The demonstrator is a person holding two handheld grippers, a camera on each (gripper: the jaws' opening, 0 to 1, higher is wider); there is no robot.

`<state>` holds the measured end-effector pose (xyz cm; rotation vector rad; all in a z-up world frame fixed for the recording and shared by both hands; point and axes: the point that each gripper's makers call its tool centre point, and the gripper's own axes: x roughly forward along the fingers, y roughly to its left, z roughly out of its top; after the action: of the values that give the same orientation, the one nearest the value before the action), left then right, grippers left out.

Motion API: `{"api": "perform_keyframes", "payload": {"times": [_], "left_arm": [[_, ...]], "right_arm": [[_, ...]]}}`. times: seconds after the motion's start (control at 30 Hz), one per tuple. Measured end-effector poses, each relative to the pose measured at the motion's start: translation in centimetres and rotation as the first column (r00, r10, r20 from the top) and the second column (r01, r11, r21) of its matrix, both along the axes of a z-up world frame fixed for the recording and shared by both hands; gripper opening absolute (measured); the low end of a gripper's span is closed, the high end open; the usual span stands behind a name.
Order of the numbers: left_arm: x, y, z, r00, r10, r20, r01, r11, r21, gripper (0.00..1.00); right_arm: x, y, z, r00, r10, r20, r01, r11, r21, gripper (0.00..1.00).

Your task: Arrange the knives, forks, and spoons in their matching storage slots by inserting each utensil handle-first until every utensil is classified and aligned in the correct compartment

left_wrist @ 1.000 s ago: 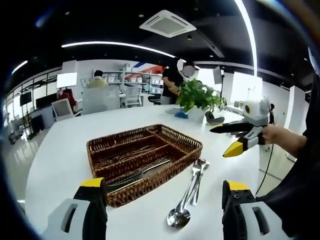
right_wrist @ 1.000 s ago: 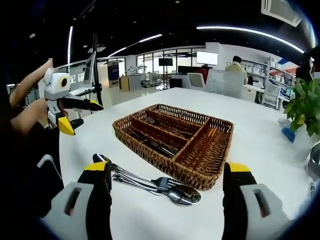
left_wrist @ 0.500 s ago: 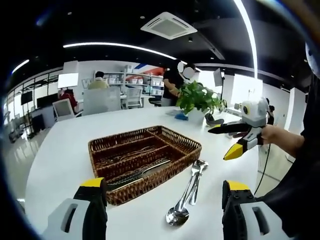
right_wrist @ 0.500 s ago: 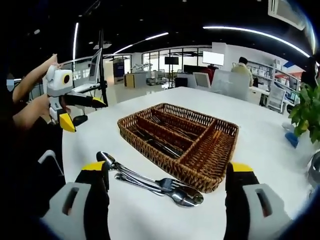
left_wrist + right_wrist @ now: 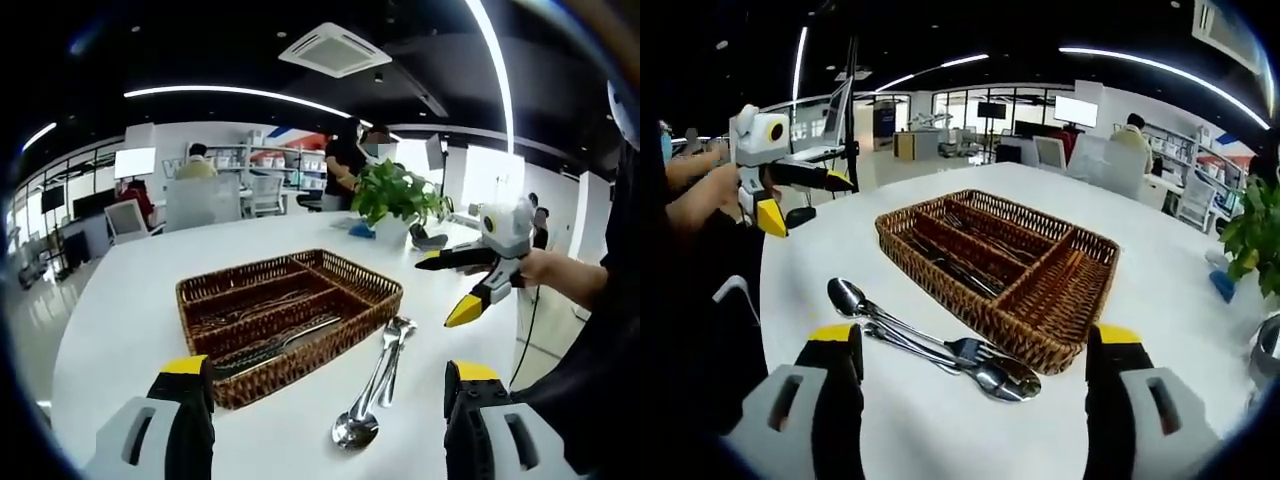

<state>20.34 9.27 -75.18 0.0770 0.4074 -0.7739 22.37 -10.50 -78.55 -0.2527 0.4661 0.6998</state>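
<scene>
Both grippers spread wide, holding nothing, above a white table (image 5: 1200, 300).

Left gripper (image 5: 325, 400): jaws well apart, hovering over the table edge. Right gripper (image 5: 975, 390): same, jaws wide. Wicker tray (image 5: 1060, 345) sits mid-table, divided into compartments; knives (image 5: 275, 345) lie in the long slot nearest the left gripper, more cutlery in the slot beside it, type unclear. Spoons (image 5: 930, 340) lie loose on the table just beside the tray, outside it, handles overlapping. Potted plant (image 5: 395, 195) stands beyond the tray. People sit at desks in the background.
</scene>
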Motion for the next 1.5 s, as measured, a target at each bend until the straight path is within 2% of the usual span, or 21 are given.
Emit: {"api": "perform_keyframes", "payload": {"times": [0.17, 0.23, 0.33, 0.53, 0.7, 0.9, 1.23, 1.43, 1.5], "left_arm": [[0.0, 0.0, -0.2, 1.000, 0.000, 0.001, 0.000, 1.000, 0.005, 1.00], [0.0, 0.0, -0.3, 1.000, 0.000, 0.000, 0.000, 1.000, 0.007, 1.00], [-0.1, 0.0, -0.3, 1.000, 0.001, -0.002, -0.001, 1.000, 0.003, 1.00], [-0.4, -0.2, -0.4, 1.000, -0.006, -0.001, 0.006, 1.000, 0.005, 1.00], [-0.5, -0.2, -0.7, 1.000, -0.007, -0.006, 0.007, 1.000, 0.009, 1.00], [-0.5, -0.1, -0.9, 1.000, -0.001, -0.008, 0.001, 1.000, 0.016, 1.00], [-0.5, 0.0, -1.1, 1.000, 0.001, -0.012, 0.000, 1.000, 0.025, 1.00], [-0.5, 0.1, -1.4, 1.000, 0.002, -0.017, -0.002, 1.000, 0.030, 1.00], [-0.5, 0.2, -1.4, 1.000, 0.003, -0.017, -0.003, 1.000, 0.031, 1.00]], "right_arm": [[-0.1, -0.5, -0.9, 1.000, 0.007, -0.010, -0.007, 1.000, -0.030, 0.86], [-0.1, -0.7, -1.3, 1.000, 0.008, -0.015, -0.009, 0.999, -0.039, 0.79], [-0.1, -0.9, -2.3, 0.999, 0.012, -0.052, -0.014, 0.999, -0.032, 0.79], [0.2, -1.5, -4.0, 0.998, 0.025, -0.063, -0.030, 0.997, -0.073, 0.69], [0.8, -2.1, -5.1, 0.998, 0.032, -0.051, -0.038, 0.992, -0.120, 0.61], [1.4, -2.6, -5.7, 0.999, 0.012, -0.050, -0.017, 0.994, -0.107, 0.51], [1.7, -2.6, -7.1, 0.998, 0.030, -0.062, -0.039, 0.988, -0.152, 0.46], [2.0, -3.0, -8.2, 0.996, 0.054, -0.072, -0.069, 0.972, -0.227, 0.43], [2.0, -2.9, -8.4, 0.995, 0.059, -0.077, -0.074, 0.973, -0.216, 0.41]]}}
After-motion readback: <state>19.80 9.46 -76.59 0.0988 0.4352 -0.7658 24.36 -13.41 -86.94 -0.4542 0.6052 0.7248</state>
